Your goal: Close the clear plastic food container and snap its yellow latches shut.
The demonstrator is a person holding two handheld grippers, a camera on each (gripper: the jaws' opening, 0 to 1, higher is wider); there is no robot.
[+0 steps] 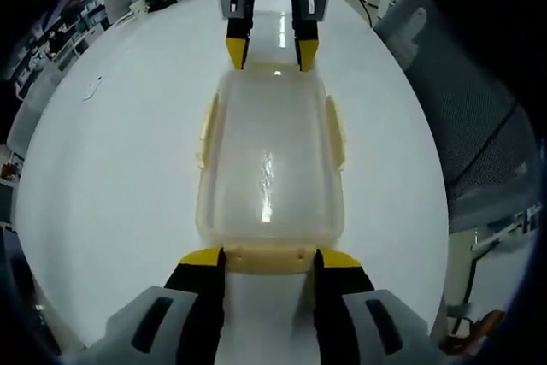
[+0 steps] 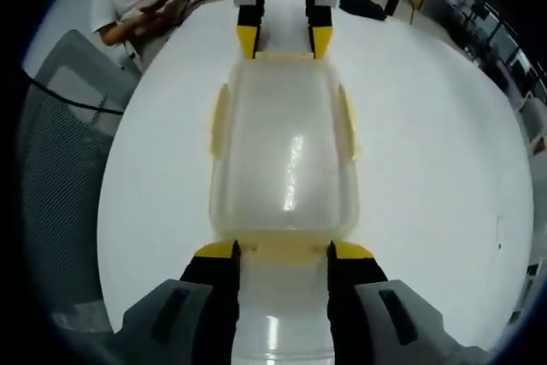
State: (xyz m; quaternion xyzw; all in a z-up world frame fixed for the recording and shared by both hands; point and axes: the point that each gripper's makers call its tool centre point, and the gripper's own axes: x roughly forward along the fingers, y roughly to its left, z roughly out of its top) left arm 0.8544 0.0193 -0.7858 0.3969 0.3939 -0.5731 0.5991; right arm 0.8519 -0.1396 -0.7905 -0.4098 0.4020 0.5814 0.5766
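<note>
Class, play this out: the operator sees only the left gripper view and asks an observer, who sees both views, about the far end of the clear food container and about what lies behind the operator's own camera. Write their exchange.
Operator: How does the far end latch sit at the right hand-held gripper?
Observer: In the right gripper view, that yellow end latch lies between the open jaws of the right hand-held gripper, level with their tips.
Operator: Is anyone behind my hand-held gripper?
Observer: Yes. A person in a white shirt is at the edge of the white table, beyond the left hand-held gripper and off to one side.
</note>
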